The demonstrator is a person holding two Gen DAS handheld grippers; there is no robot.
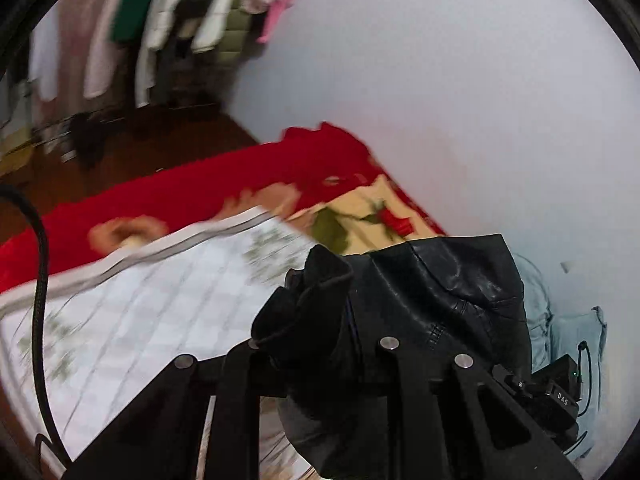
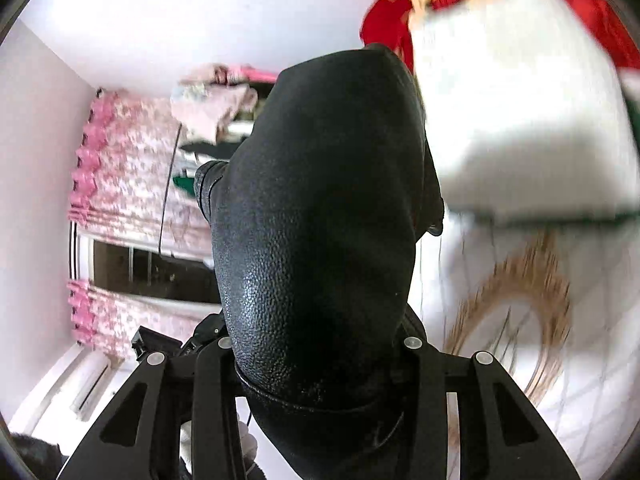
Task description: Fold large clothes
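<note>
A bed (image 1: pixel 132 320) with a white quilted cover printed with faint green sprigs fills the lower half of the left wrist view, blurred with motion. A red blanket (image 1: pixel 224 176) with a rose pattern lies along its far side, against a pale wall (image 1: pixel 460 80). Beyond the bed, across dark wooden flooring, a rail of hanging clothes (image 1: pixel 160 20) crowds the upper left corner.

In the right wrist view, a window hung with pink floral curtains (image 2: pixel 132 168) stands on the left, and the white bed cover shows on the right.

The black leather jacket (image 1: pixel 448 292), the garment being folded, hangs up off the bed, held between both tools. Its pebbled black hide (image 2: pixel 320 240) drapes straight over the right gripper (image 2: pixel 320 360) and blocks most of that camera's outlook, with a ribbed cuff jutting out on its left side.

The left gripper (image 1: pixel 320 356) is clenched on a bunched fold of the jacket's soft black lining, with the leather spilling to the right of it. The right gripper's jaws grasp a thick roll of the leather, which swells up between them. Pale blue jeans (image 1: pixel 560 320) on the person's legs show past the jacket's right edge.
</note>
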